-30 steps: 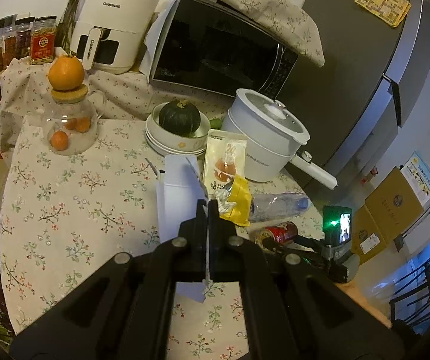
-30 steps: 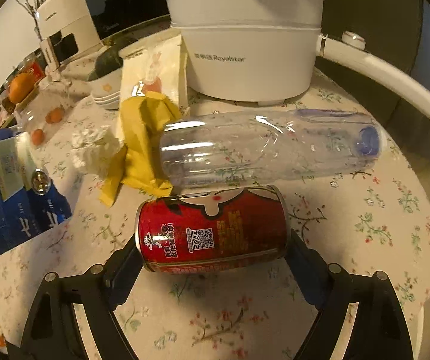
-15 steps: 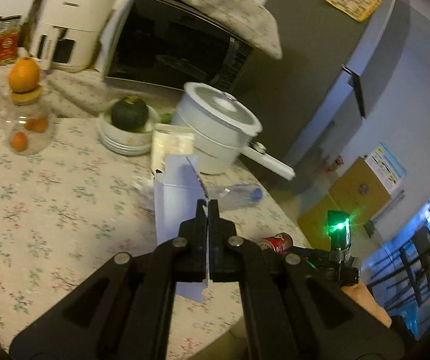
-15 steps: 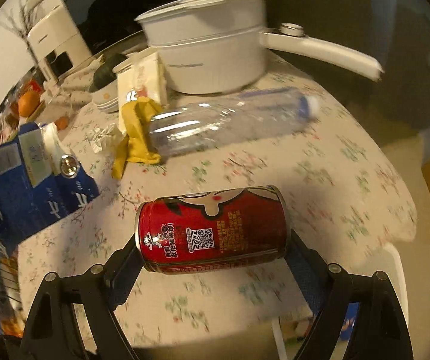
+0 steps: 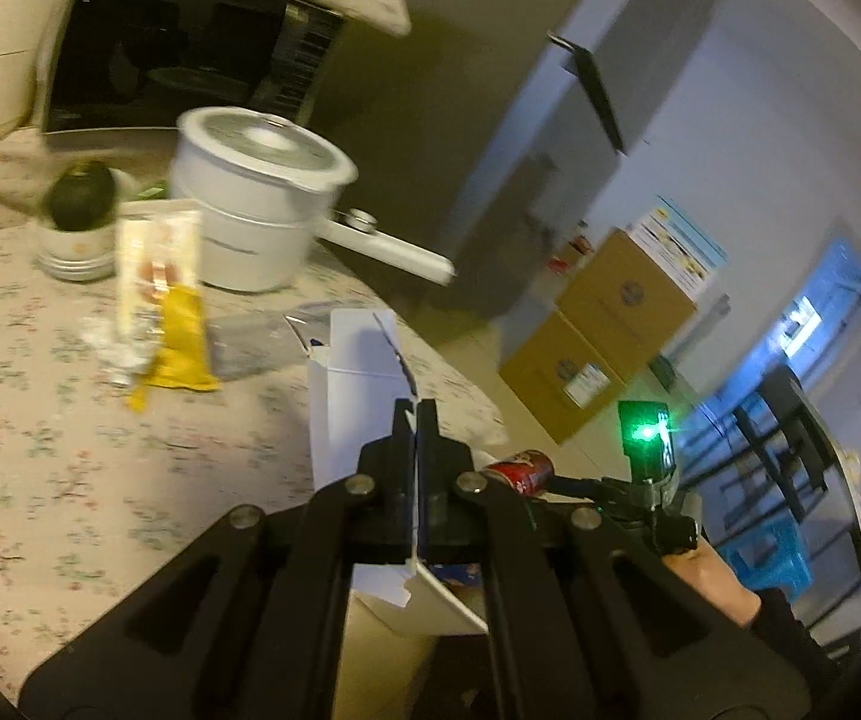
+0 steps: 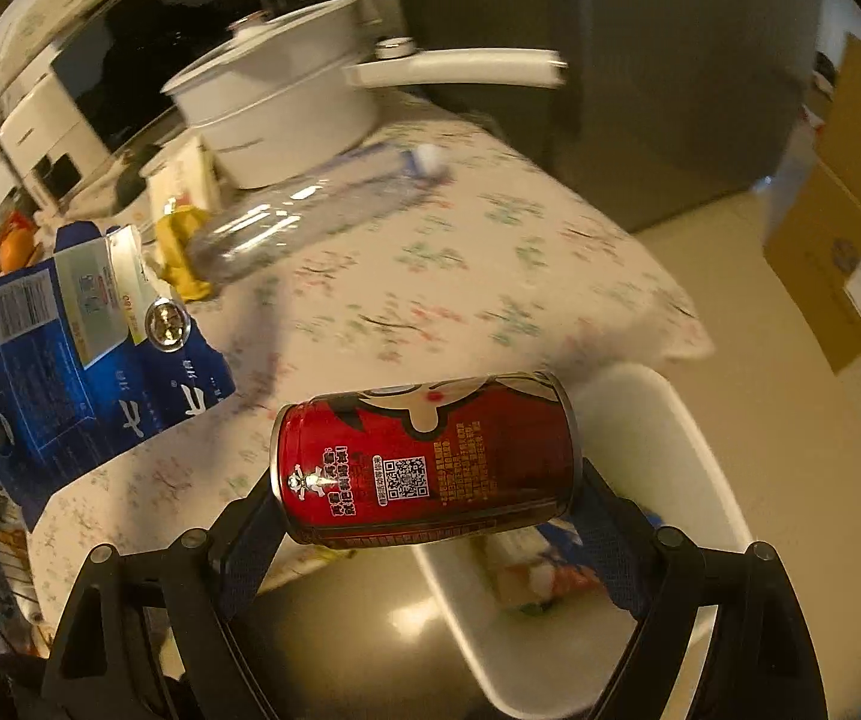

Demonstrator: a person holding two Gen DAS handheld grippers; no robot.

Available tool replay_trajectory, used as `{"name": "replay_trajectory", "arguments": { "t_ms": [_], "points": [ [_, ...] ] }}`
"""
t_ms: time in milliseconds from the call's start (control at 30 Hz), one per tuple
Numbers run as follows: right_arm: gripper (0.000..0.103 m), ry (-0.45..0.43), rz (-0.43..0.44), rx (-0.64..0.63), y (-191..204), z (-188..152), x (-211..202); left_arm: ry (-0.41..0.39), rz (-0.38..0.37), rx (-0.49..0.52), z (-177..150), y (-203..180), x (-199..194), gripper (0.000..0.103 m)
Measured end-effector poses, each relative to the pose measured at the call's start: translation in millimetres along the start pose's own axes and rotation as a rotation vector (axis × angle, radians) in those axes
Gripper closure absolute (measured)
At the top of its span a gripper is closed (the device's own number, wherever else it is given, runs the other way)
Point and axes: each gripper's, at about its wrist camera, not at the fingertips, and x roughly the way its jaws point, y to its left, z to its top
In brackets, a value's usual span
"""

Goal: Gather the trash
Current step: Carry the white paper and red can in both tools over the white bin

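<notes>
- Both grippers have swung away from the table (image 6: 490,276) middle toward its near-right edge; one second ago the can sat above the cloth, now it hangs past the edge.
- Right gripper (image 6: 424,480): jaws wide, clamping the can (image 6: 424,462) end to end. Can axis runs left-right, across the jaws.
- Bin (image 6: 688,432): white, on the floor, directly below and just right of the can; trash already inside.
- Left gripper (image 5: 415,420): jaws pressed together, pinching the carton (image 5: 358,396) by a flap.
- Judgement: my right hand is nearer the bin; a short move right, then release.
- Bottle (image 6: 310,210) and wrapper (image 5: 181,342) remain on the table.
</notes>
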Motion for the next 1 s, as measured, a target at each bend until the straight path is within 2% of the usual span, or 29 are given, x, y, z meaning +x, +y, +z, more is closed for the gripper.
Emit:
{"name": "replay_trajectory", "arguments": {
  "t_ms": [367, 567, 733, 1000],
  "points": [
    [0.013, -0.001, -0.033, 0.112, -69.2, -27.4, -19.6, 0.155, -0.139, 0.099, -27.2, -66.7, 57.5, 0.102],
    [0.013, 0.004, -0.058, 0.146, -100.1, -41.5, -25.7, 0.231, -0.189, 0.134, -44.9, -93.0, 83.9, 0.102],
    [0.013, 0.016, -0.075, 0.170, -117.2, -48.4, -26.1, 0.285, -0.204, 0.169, -63.9, -105.7, 109.2, 0.102],
    [0.013, 0.029, -0.102, 0.185, -132.7, -54.6, -23.4, 0.383, -0.158, 0.219, -96.1, -111.8, 151.7, 0.102]
  ]
}}
